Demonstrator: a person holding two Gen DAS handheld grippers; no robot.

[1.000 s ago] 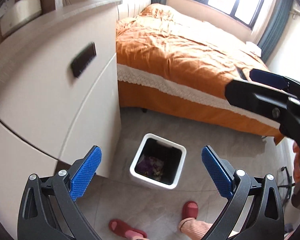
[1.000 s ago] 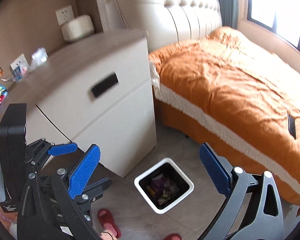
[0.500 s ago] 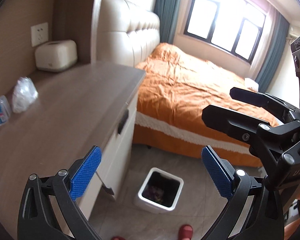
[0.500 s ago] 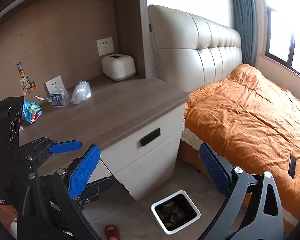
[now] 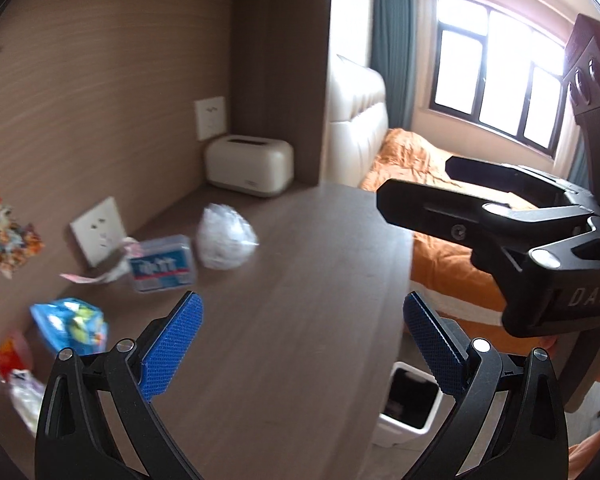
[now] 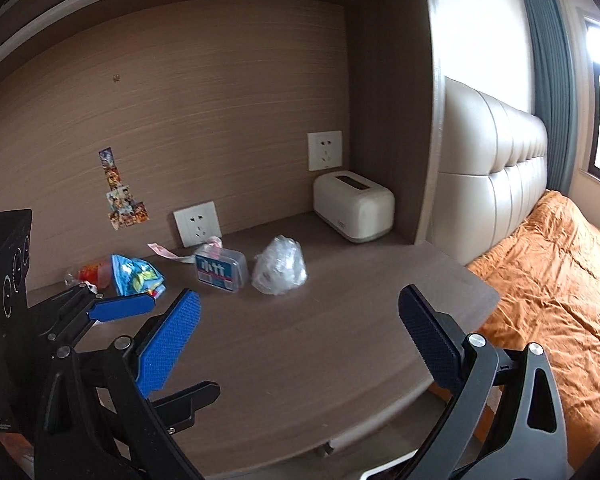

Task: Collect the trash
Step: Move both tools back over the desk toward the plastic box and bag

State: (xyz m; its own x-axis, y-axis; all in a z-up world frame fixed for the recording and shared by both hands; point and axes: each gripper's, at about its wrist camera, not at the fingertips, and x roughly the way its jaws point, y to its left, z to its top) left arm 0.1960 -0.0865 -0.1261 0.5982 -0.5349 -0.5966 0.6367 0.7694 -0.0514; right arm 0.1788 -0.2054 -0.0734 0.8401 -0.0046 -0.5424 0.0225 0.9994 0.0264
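Note:
Trash lies along the back of the brown desk top (image 6: 300, 344): a crumpled clear plastic bag (image 6: 280, 266) (image 5: 225, 236), a blue snack wrapper (image 6: 138, 274) (image 5: 72, 326), a red-and-clear wrapper (image 6: 90, 274) (image 5: 10, 356) and a pink paper strip (image 6: 168, 252). A clear box with a blue label (image 6: 220, 268) (image 5: 162, 264) sits between them. My left gripper (image 5: 300, 340) is open and empty above the desk's near part. My right gripper (image 6: 300, 340) hangs open and empty too, to the right of the left one. The white trash bin (image 5: 410, 404) stands on the floor beyond the desk's edge.
A cream tissue box (image 6: 354, 210) stands in the back corner under a wall socket (image 6: 325, 151). A second socket (image 6: 196, 224) and stickers (image 6: 120, 196) are on the back panel. The bed with the orange cover (image 6: 556, 280) lies to the right.
Both grippers have tilted up from the floor and bin to the desk top. The trash on the desk has come into view. Both stay open.

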